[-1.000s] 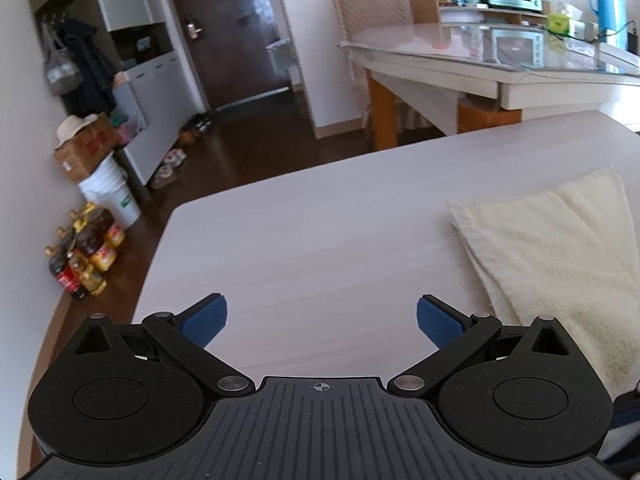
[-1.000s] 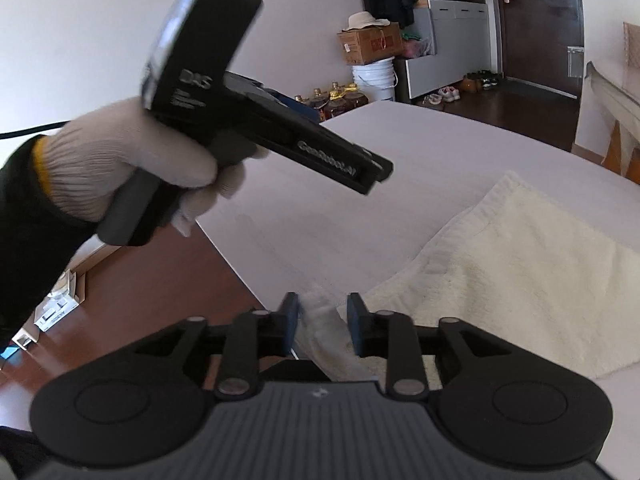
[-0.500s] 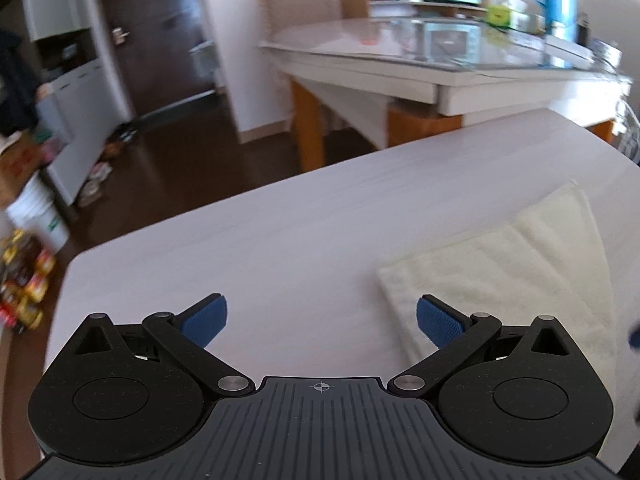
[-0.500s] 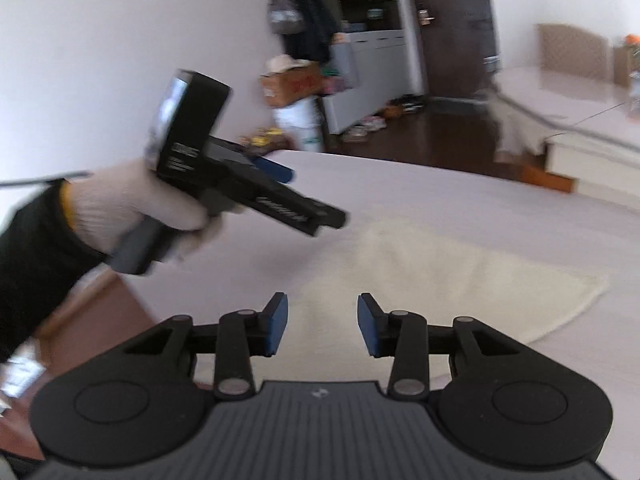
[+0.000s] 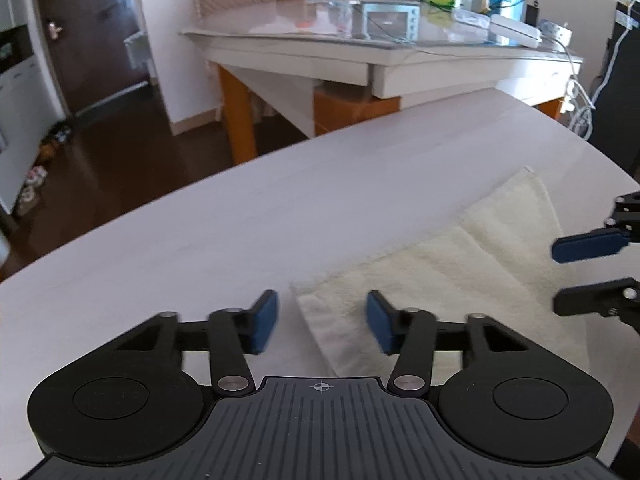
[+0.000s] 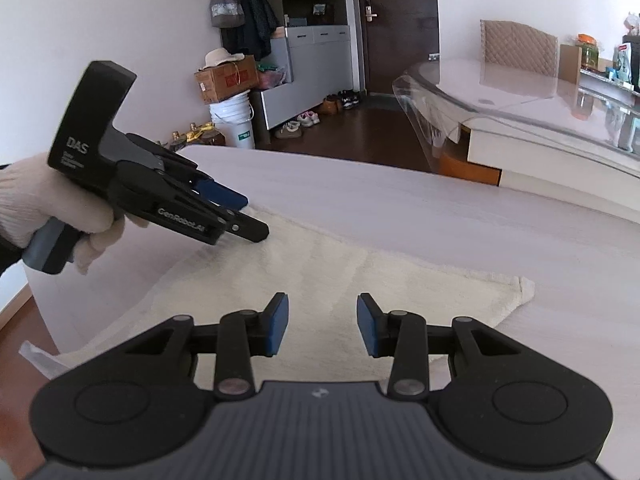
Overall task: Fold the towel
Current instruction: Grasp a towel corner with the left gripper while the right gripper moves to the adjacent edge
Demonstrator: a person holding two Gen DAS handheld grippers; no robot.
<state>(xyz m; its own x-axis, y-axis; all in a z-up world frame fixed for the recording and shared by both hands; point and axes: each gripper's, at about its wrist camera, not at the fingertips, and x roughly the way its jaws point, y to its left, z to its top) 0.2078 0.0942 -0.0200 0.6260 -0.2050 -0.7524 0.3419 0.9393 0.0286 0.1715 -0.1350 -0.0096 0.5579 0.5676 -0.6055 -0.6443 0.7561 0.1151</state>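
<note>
Cream terry towel (image 5: 460,276), folded over itself so that one layer's edge runs across the middle, lies flat on the pale wood-grain tabletop (image 5: 240,220), near the table's rounded edge. In the right wrist view the same towel (image 6: 320,280) spreads from the left rim of the table to a corner at the right, and a thin bit of clear plastic shows at its lower left edge.

The left gripper (image 5: 322,322), black with blue pads, hovers above the towel's near corner. Its jaws have just been closing and now stand at a narrow gap, with the towel's corner seen below and between them; the pads do not press on the cloth. From the right wrist camera this left gripper (image 6: 244,216) is seen held by a hand in a white knit glove (image 6: 48,208), its tips low over the towel's far left edge.

The right gripper (image 6: 322,324) sits over the towel's middle with its blue pads apart at a moderate gap and nothing between them. Its fingertips (image 5: 588,244) also enter the left wrist view from the right, above the towel.

Beyond stands a glass-topped table (image 5: 380,40) and a dark wooden door (image 6: 396,24).
</note>
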